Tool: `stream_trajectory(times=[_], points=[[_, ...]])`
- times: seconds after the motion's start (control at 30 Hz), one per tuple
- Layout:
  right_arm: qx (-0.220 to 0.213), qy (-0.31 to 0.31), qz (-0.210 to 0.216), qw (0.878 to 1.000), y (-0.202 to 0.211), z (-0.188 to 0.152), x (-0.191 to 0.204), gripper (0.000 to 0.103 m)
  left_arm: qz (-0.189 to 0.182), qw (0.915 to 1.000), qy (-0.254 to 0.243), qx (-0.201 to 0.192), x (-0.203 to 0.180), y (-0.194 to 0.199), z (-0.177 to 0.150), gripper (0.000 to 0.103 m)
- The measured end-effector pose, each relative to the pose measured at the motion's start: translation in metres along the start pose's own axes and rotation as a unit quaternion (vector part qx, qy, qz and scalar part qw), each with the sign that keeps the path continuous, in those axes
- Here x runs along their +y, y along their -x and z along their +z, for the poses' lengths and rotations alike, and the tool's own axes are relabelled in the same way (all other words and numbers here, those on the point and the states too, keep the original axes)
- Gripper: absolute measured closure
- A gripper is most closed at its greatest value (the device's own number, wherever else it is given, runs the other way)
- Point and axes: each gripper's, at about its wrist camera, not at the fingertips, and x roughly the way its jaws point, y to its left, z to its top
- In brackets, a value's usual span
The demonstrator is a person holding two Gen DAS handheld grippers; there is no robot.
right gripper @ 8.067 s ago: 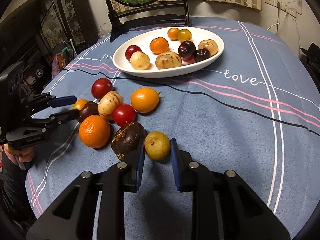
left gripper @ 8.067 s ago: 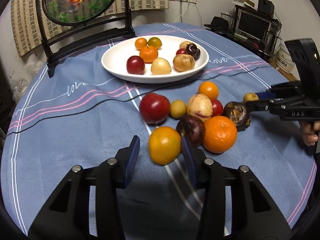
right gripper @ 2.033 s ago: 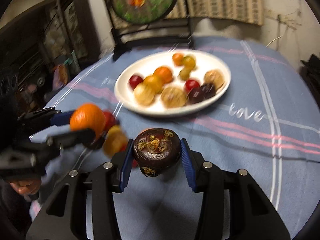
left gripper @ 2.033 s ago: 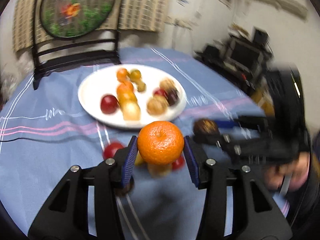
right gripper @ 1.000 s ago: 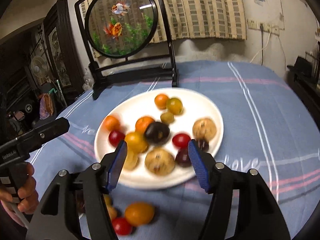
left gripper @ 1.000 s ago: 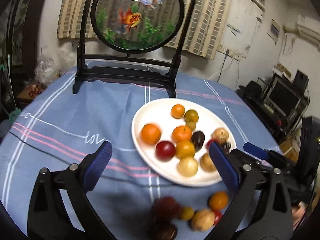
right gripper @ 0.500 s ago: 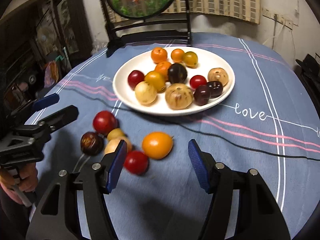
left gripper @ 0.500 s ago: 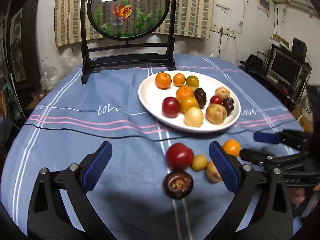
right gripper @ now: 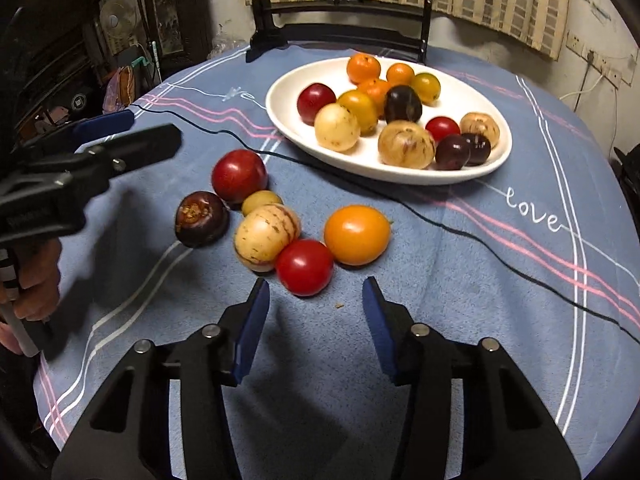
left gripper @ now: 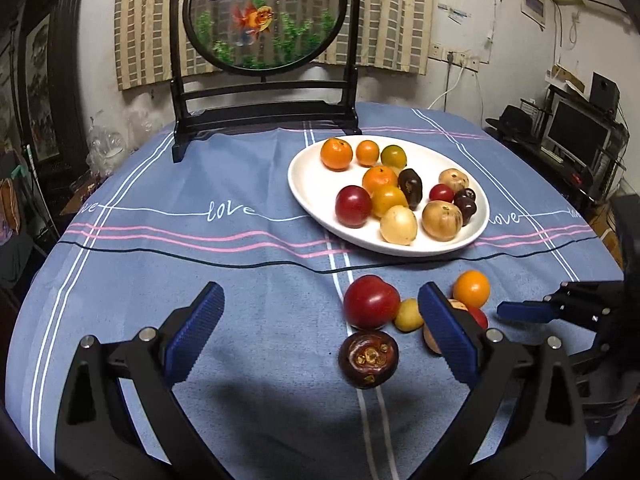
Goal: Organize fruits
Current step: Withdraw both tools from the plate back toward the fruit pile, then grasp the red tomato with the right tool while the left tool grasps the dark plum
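Observation:
A white plate (left gripper: 312, 184) (right gripper: 280, 98) holds several fruits at the far right of the table. Loose fruits lie on the cloth: a dark mangosteen (left gripper: 368, 359) (right gripper: 201, 219), a large red fruit (left gripper: 371, 301) (right gripper: 239, 176), a small yellow fruit (left gripper: 408, 315) (right gripper: 261, 201), a striped pale fruit (right gripper: 266, 237), a red tomato (right gripper: 305, 267) and an orange fruit (left gripper: 471, 289) (right gripper: 356, 234). My left gripper (left gripper: 320, 336) is open and empty, with the mangosteen between its fingers. My right gripper (right gripper: 316, 320) is open and empty, just short of the red tomato.
A blue tablecloth (left gripper: 200, 256) covers the round table. A round goldfish screen on a black stand (left gripper: 264, 116) stands at the far edge. A desk with a monitor (left gripper: 576, 132) is to the right. Shelves with clutter (right gripper: 100, 60) are to the left.
Both grippers dropped their fruits onto the plate about a second ago. Since then both have pulled back and come down toward the loose fruits, staying open and empty.

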Motion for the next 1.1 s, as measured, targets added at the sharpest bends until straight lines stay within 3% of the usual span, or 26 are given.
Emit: stream_trajectory(times=[0.1, 0.23, 0.57, 0.63, 0.77, 0.9, 0.97, 1.03, 1.1], points=[[-0.004, 0.0, 0.011, 1.0, -0.002, 0.002, 0.001, 0.054, 0.0, 1.0, 0.005, -0.001, 0.001, 0.001, 0.0, 0.004], [-0.006, 0.002, 0.017, 1.0, -0.007, 0.002, 0.002, 0.065, -0.001, 1.0, 0.006, 0.0, 0.001, 0.002, -0.001, 0.004], [-0.018, 0.018, 0.005, 1.0, -0.014, 0.007, 0.009, 0.066, 0.001, 1.0, 0.008, -0.005, 0.004, 0.005, -0.001, 0.004], [-0.018, 0.023, -0.003, 1.0, -0.014, 0.007, 0.009, 0.071, 0.002, 0.9999, 0.009, -0.005, 0.005, 0.004, -0.001, 0.004], [-0.026, 0.01, 0.013, 1.0, -0.004, 0.007, 0.004, 0.072, 0.009, 0.9999, 0.007, 0.007, 0.007, -0.001, -0.002, 0.004], [-0.042, -0.025, 0.03, 0.998, 0.007, 0.009, -0.009, 0.072, -0.031, 0.9986, -0.028, 0.032, -0.002, -0.003, -0.008, 0.005], [-0.041, -0.04, 0.032, 0.998, 0.008, 0.01, -0.015, 0.072, -0.048, 0.9967, -0.055, 0.036, -0.009, 0.0, -0.014, 0.012], [-0.038, -0.05, 0.029, 0.998, 0.007, 0.01, -0.019, 0.072, -0.059, 0.9939, -0.083, 0.045, -0.017, -0.001, -0.023, 0.026], [-0.037, -0.058, 0.033, 0.997, 0.008, 0.01, -0.022, 0.072, -0.067, 0.9911, -0.097, 0.062, -0.022, -0.007, -0.029, 0.047]])
